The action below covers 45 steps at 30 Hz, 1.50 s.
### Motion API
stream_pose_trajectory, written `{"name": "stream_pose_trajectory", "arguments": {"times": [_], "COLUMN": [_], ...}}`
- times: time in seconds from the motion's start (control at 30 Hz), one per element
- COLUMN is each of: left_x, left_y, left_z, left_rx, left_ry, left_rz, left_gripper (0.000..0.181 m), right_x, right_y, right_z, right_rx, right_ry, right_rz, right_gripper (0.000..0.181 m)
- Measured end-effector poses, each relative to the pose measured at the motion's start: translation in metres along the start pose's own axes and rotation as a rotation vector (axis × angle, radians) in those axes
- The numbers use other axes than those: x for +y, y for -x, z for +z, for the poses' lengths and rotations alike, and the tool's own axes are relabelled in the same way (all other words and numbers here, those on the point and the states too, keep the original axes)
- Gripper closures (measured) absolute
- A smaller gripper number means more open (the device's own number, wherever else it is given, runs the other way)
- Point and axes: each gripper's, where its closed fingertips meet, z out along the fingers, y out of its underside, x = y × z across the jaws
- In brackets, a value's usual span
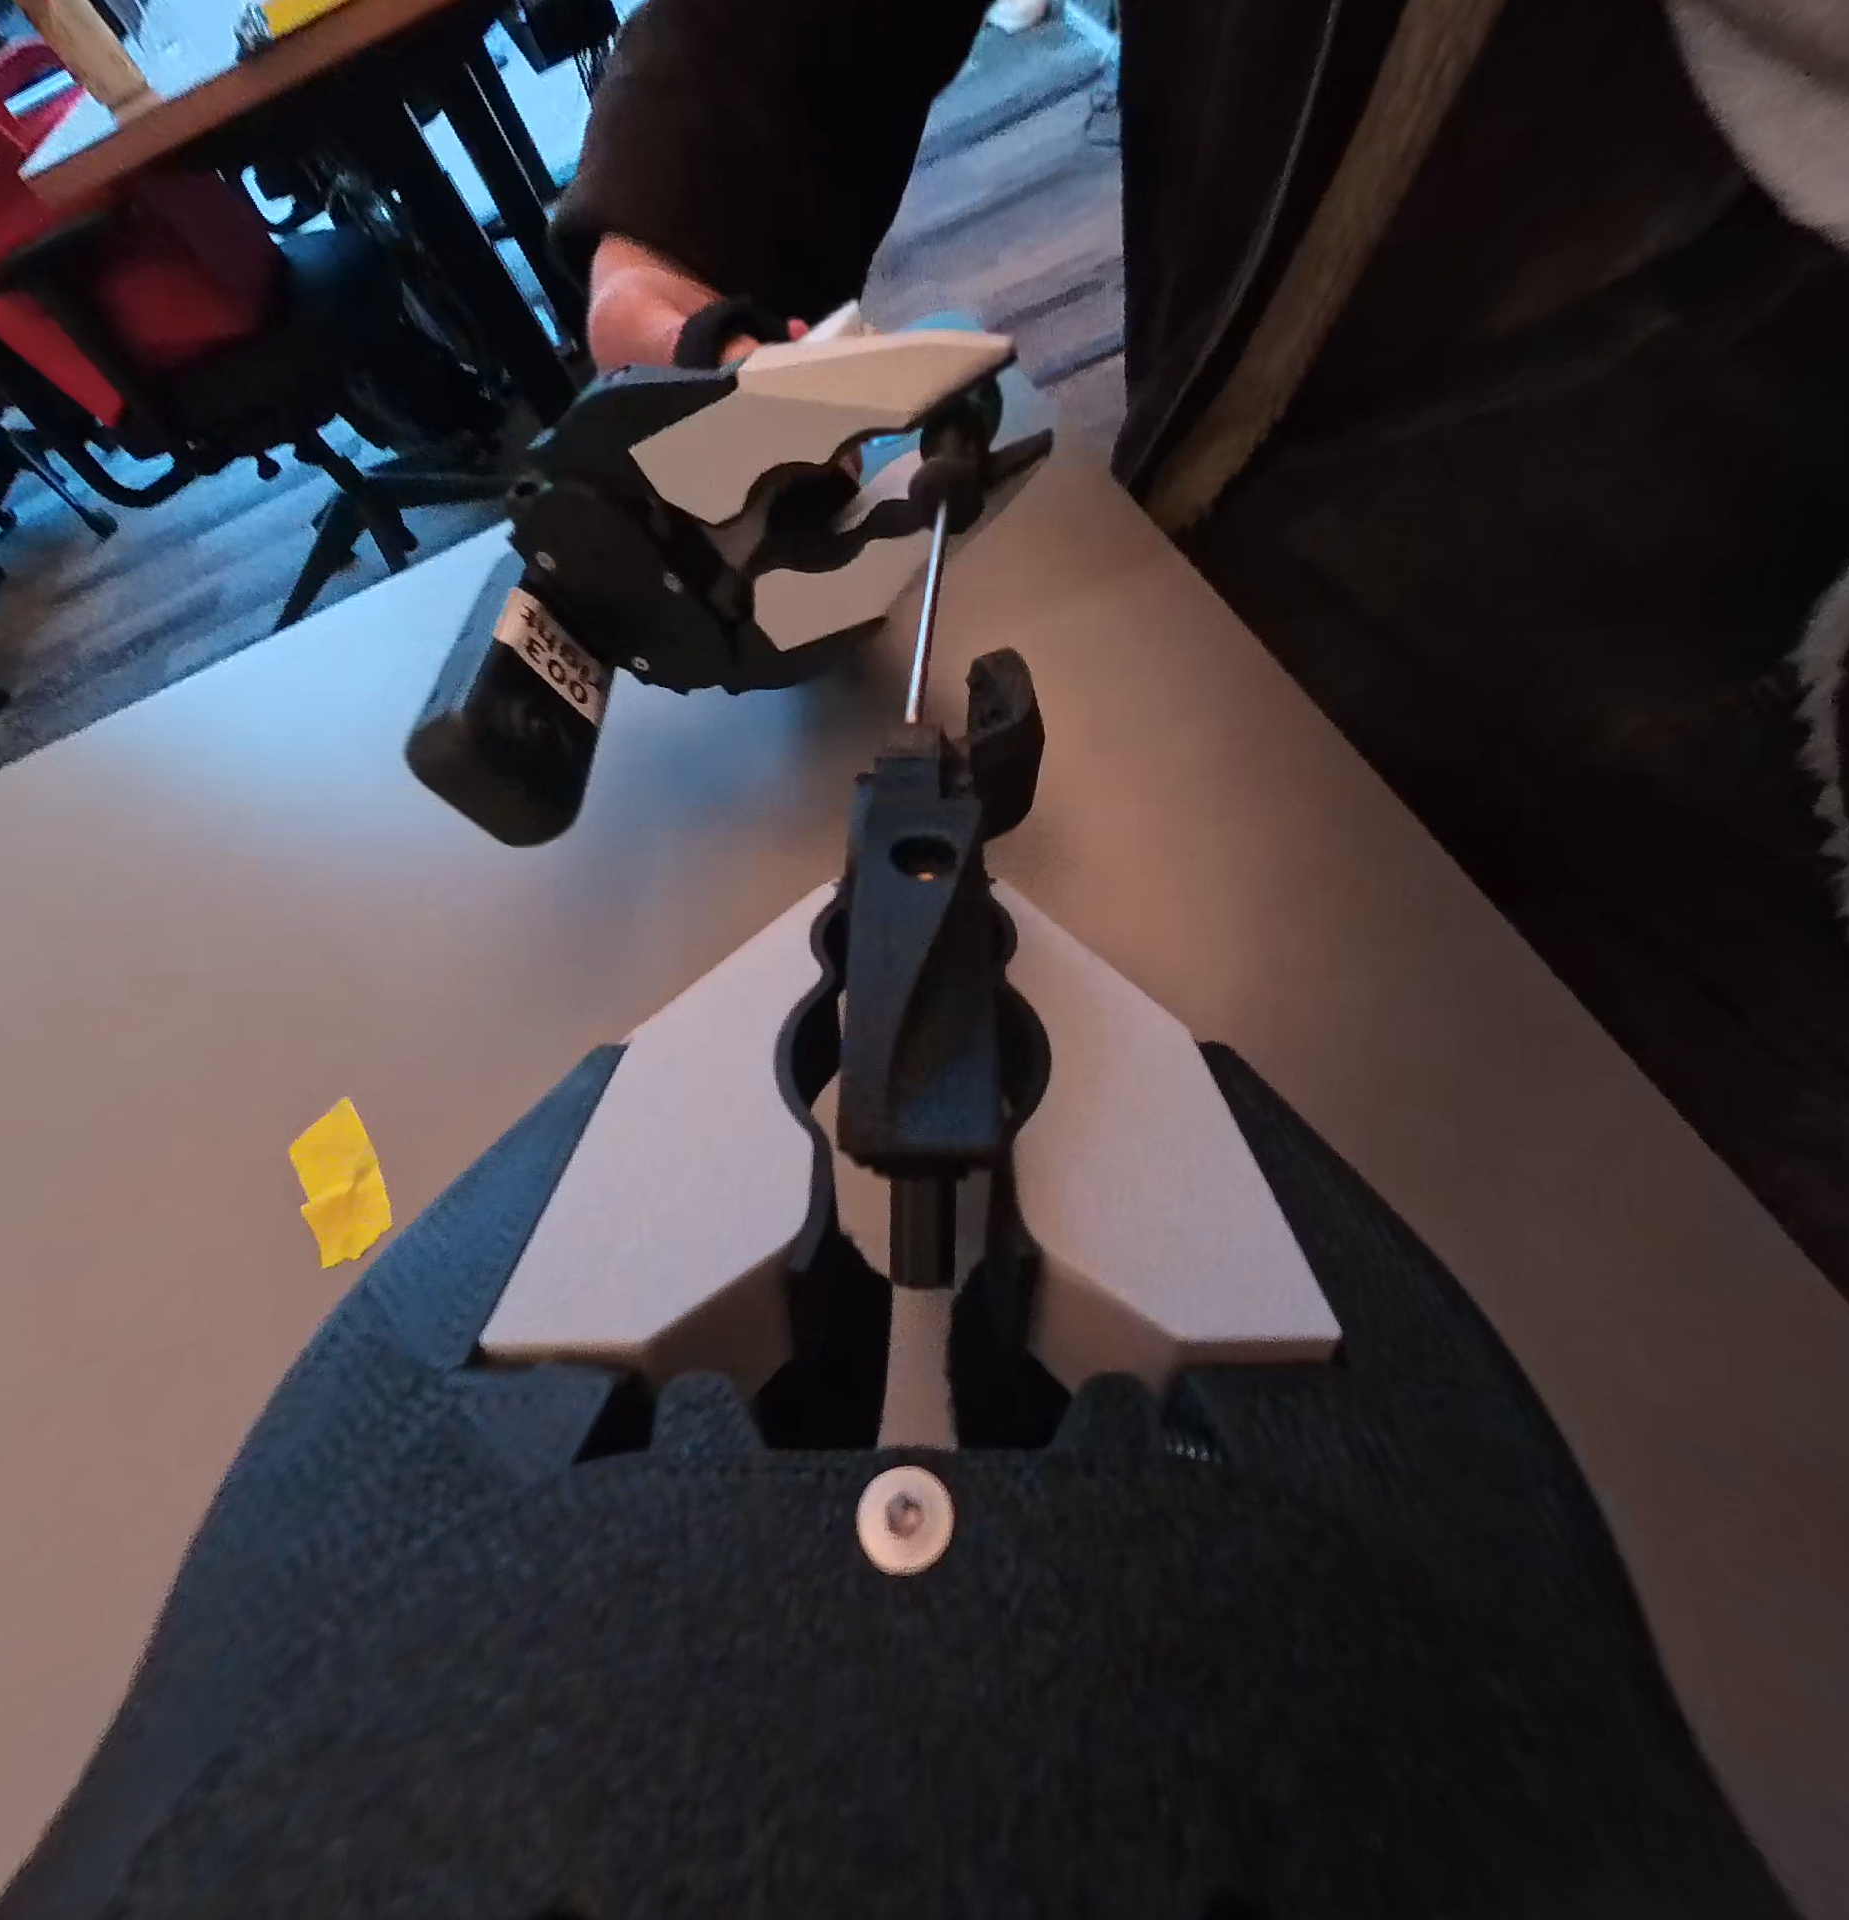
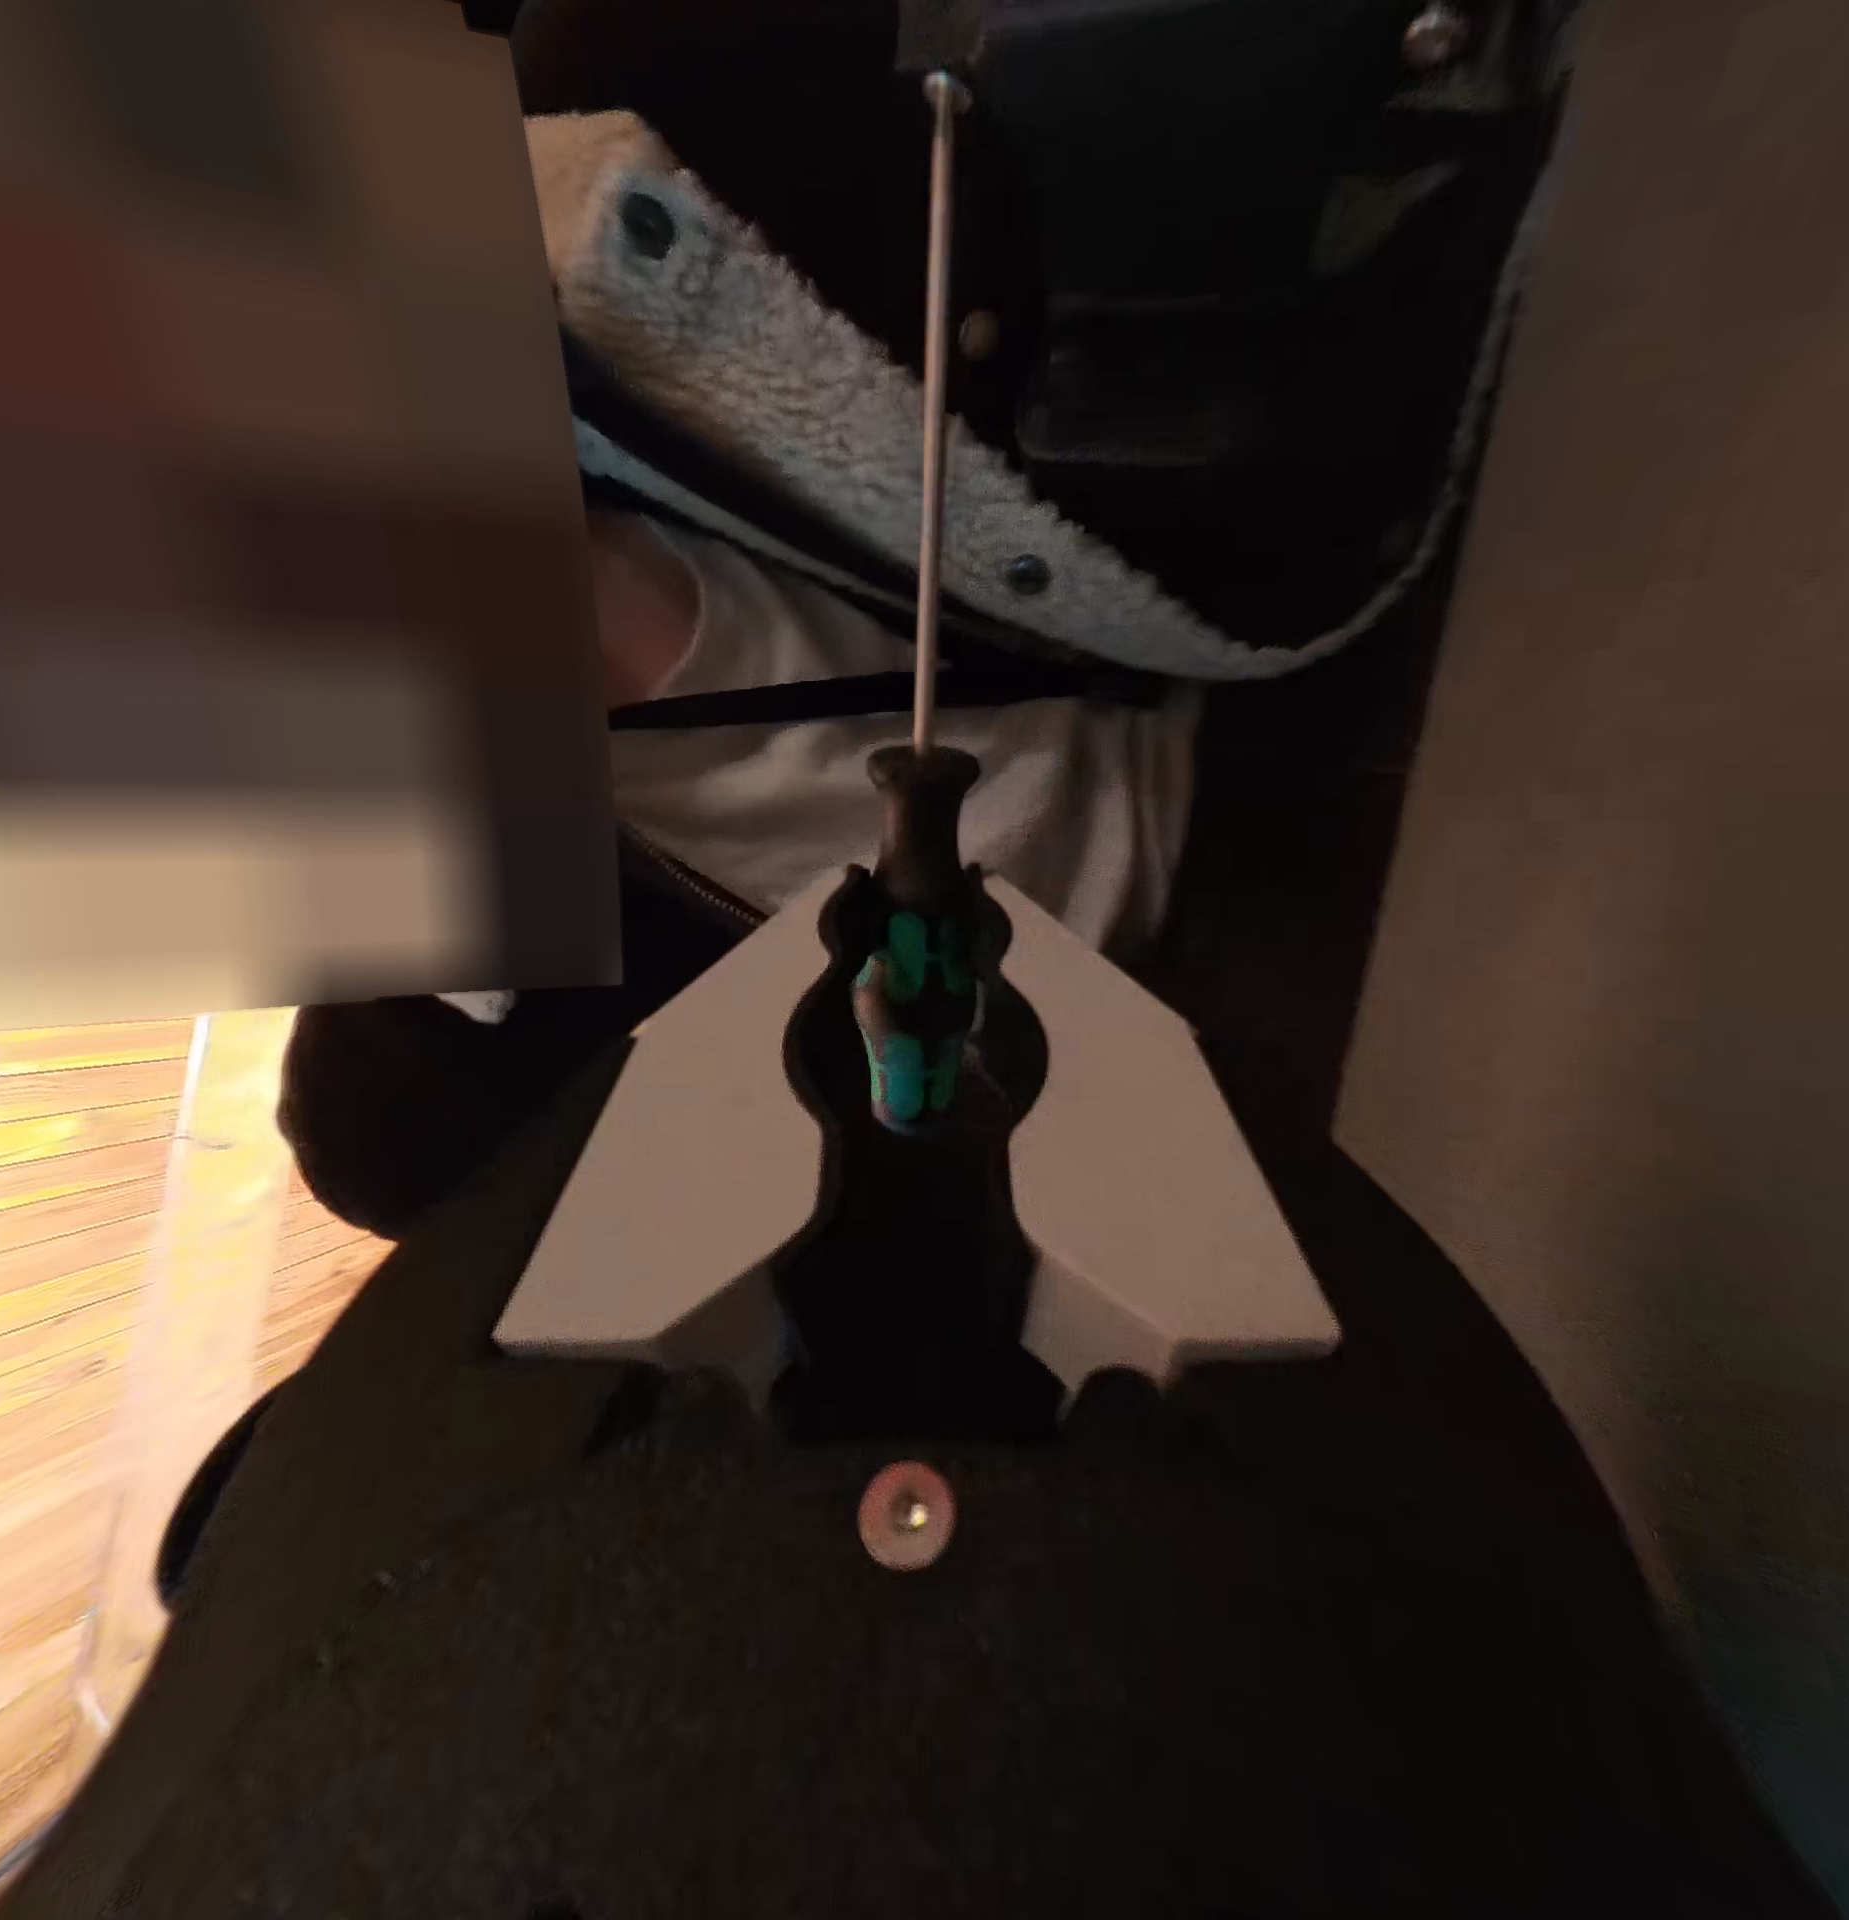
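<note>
Pinching a black printed part (image 1: 925, 997) between its pressed-in white fingers (image 1: 691, 1174), the left gripper (image 1: 918, 935) holds that part just above the grey table (image 1: 224, 987), while the right gripper (image 2: 915, 935) clamps the green-and-black handle of a slim screwdriver (image 2: 915, 997) whose steel shaft (image 1: 925, 613) reaches the part's far end. The tip appears seated at a small fastener there, though the contact is too small to confirm. A likely failure is the thin tip slipping off sideways, caused by any tilt between shaft and part or by the part twisting in its grip; a scrap of yellow tape (image 1: 340, 1184) lies well apart.
</note>
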Motion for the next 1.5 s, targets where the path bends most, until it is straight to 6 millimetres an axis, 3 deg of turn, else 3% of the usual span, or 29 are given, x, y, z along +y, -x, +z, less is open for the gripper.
{"name": "stream_pose_trajectory", "arguments": {"times": [0.13, 0.33, 0.37, 0.43, 0.53, 0.67, 0.77, 0.87, 0.97, 1.07, 1.2, 1.3, 1.5], "left_x": [-0.005, -0.005, -0.005, -0.007, -0.020, -0.034, -0.027, -0.017, -0.013, -0.016, -0.023, -0.028, -0.028], "left_y": [0.000, 0.003, 0.005, 0.012, 0.036, 0.063, 0.079, 0.088, 0.093, 0.097, 0.098, 0.093, 0.093], "left_z": [0.000, 0.000, -0.002, -0.007, -0.020, -0.041, -0.049, -0.052, -0.054, -0.058, -0.062, -0.059, -0.062], "left_rx": [-0.009, -0.029, -0.041, -0.071, -0.172, -0.246, -0.257, -0.233, -0.210, -0.200, -0.168, -0.162, -0.152], "left_ry": [-0.035, -0.055, -0.060, -0.095, -0.251, -0.502, -0.620, -0.699, -0.773, -0.870, -0.976, -0.944, -0.946], "left_rz": [-0.003, -0.012, -0.014, -0.041, -0.121, -0.320, -0.491, -0.644, -0.749, -0.831, -0.900, -0.862, -0.890], "left_gripper": [0.159, 0.159, 0.159, 0.160, 0.160, 0.160, 0.159, 0.159, 0.159, 0.159, 0.160, 0.159, 0.160], "right_x": [0.002, 0.018, 0.017, 0.016, -0.006, -0.026, -0.038, -0.051, -0.084, -0.121, -0.153, -0.160, -0.159], "right_y": [0.002, -0.011, -0.019, -0.058, -0.078, -0.082, -0.082, -0.072, -0.028, 0.019, 0.031, 0.045, 0.074], "right_z": [0.006, -0.012, -0.020, -0.055, -0.087, -0.096, -0.101, -0.098, -0.089, -0.077, -0.065, -0.061, -0.057], "right_rx": [0.080, 0.400, 0.487, 0.853, 1.186, 1.425, 1.497, 1.495, 1.419, 1.175, 0.916, 0.873, 0.842], "right_ry": [-0.027, -0.053, -0.078, -0.104, -0.246, -0.316, -0.361, -0.398, -0.590, -0.812, -0.874, -0.948, -0.992], "right_rz": [-0.028, -0.135, -0.141, -0.199, -0.305, -0.448, -0.579, -0.692, -0.880, -0.961, -0.880, -0.908, -0.991], "right_gripper": [0.164, 0.164, 0.164, 0.164, 0.164, 0.164, 0.164, 0.147, 0.128, 0.129, 0.135, 0.160, 0.148]}}
